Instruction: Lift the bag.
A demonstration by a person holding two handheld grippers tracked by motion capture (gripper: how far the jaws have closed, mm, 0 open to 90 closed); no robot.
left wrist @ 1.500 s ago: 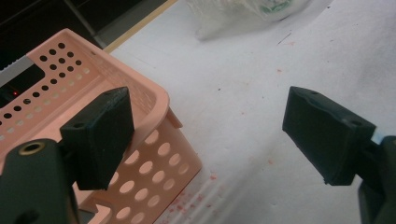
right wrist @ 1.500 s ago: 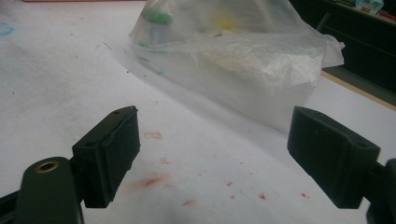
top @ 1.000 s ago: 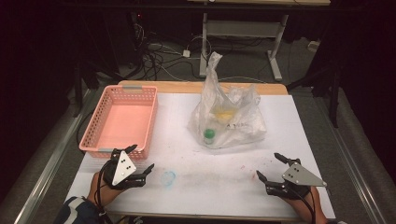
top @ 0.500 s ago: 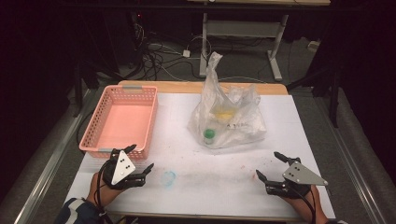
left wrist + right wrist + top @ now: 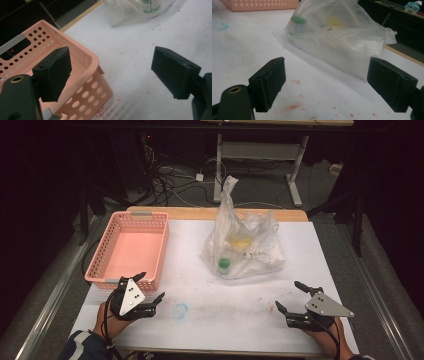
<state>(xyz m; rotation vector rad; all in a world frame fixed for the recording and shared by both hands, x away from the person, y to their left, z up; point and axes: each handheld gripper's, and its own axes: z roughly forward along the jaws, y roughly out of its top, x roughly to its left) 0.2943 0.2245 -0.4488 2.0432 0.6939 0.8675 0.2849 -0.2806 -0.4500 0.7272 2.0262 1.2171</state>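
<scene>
- Worktop: white sheet over a wooden top, with faint red specks and a blue scribble near the front. The whole near-centre strip lies bare, which judging by the layout is the room left for handling. The far wooden edge shows behind the things; the left and right edges drop to dark floor.
- Basket: pink, perforated, empty, at the far left, its long side running toward the far edge. Its left wall sits close to the worktop's left edge, so there is little room on that side. It looks set out to receive items.
- Bag: clear plastic, centre far, its knotted top standing up. Holds a green-capped bottle at its near side and something yellow behind it. Free space all round it.
- Left gripper: near left, just beside the basket's near corner, jaws apart, holding nothing.
- Right gripper: near right, well apart from the bag, jaws apart and aimed at it, holding nothing.
</scene>
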